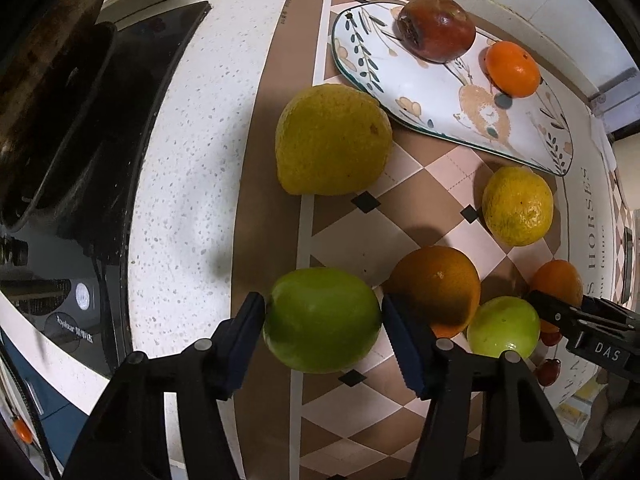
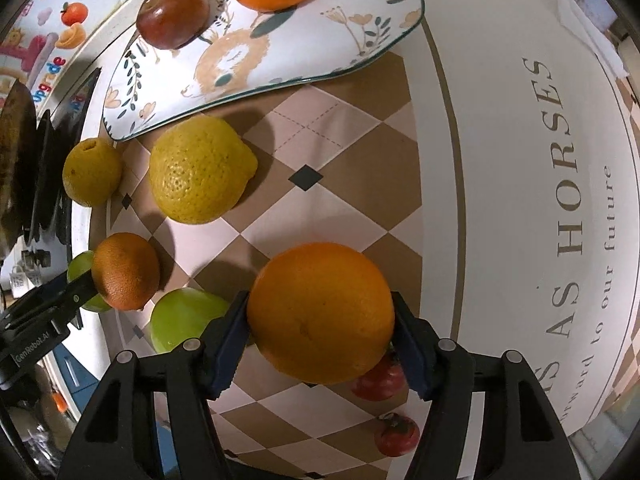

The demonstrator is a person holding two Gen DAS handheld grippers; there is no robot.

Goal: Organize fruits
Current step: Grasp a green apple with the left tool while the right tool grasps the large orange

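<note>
My left gripper (image 1: 323, 312) is shut on a green apple (image 1: 322, 320) just above the checkered mat (image 1: 360, 240). My right gripper (image 2: 320, 320) is shut on a large orange (image 2: 320, 312); it also shows at the right edge of the left wrist view (image 1: 560, 308). A patterned plate (image 1: 440, 96) at the back holds a dark red fruit (image 1: 436, 26) and a small orange fruit (image 1: 512, 68). On the mat lie a big yellow citrus (image 1: 332, 140), a smaller yellow citrus (image 1: 518, 206), an orange (image 1: 438, 284) and a second green apple (image 1: 502, 326).
A black induction hob with a dark pan (image 1: 52, 120) stands at the left on the speckled white counter (image 1: 192, 184). Small red fruits (image 2: 380, 380) lie on the mat below the right gripper. The mat's white border with lettering (image 2: 560, 184) is to the right.
</note>
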